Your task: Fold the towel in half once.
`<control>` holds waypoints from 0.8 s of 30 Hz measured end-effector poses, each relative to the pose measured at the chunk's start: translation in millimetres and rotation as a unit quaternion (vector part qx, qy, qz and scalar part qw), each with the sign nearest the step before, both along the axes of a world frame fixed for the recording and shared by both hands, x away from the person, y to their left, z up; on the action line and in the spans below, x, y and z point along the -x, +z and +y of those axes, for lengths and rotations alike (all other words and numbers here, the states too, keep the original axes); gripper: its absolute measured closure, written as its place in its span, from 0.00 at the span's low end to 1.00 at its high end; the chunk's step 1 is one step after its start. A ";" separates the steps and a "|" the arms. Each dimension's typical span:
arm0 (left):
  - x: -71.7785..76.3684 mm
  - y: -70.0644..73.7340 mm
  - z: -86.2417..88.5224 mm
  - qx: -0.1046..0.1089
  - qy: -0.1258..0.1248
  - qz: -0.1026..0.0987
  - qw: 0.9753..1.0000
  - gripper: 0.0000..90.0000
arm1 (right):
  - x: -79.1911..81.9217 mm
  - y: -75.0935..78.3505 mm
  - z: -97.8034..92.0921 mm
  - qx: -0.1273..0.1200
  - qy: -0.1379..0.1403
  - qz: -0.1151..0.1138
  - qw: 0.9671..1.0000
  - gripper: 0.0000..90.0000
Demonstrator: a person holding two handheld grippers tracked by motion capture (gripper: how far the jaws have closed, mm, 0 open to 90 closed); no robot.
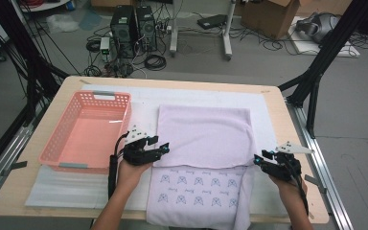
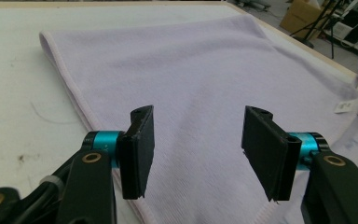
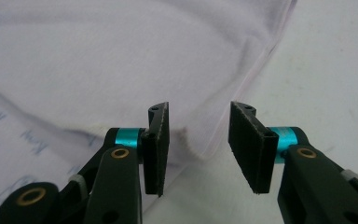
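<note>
**Folded lilac towel on the worktop, both grippers released at its fold edge**

The pale lilac terry towel (image 1: 203,136) lies in the middle of the light wooden worktop (image 1: 278,103), on a white foam sheet (image 1: 139,103). Its far half is folded toward the person, so the plain fleecy side lies on top, while the near part shows a printed face with small blue-grey motifs in rows. The near end hangs just over the worktop's front edge. A small white label shows at the towel's right corner in the left gripper view.

Left of the towel stands a salmon-pink plastic basket with perforated walls (image 1: 57,139); nothing lies in it.

The left gripper (image 2: 196,151) hovers over the left end of the folded edge, its fingers (image 2: 140,149) spread wide with nothing between them. The right gripper (image 3: 199,147) sits at the right end of the fold, its fingers (image 3: 251,147) likewise released and apart, over the towel's rolled hem and the white sheet, grasping nothing.
</note>
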State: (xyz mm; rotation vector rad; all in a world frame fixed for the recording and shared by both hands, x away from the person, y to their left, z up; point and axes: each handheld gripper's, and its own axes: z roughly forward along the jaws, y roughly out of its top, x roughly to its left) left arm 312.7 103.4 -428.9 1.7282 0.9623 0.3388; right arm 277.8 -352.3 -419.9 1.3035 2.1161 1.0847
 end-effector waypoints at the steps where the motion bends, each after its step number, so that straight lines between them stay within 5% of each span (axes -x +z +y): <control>1: 3.4 -1.9 0.9 0.001 -0.001 0.000 1.000 0.49 | 4.3 -0.5 1.2 0.002 0.003 -0.001 1.000 0.64; 13: 36.4 -9.7 7.6 -0.007 -0.023 -0.011 1.000 0.48 | 44.3 -8.9 13.4 0.007 0.023 0.011 1.000 0.58; 24: 60.9 -14.8 6.6 -0.015 -0.040 -0.024 0.999 0.48 | 71.1 -18.9 19.2 0.002 0.050 0.010 0.999 0.68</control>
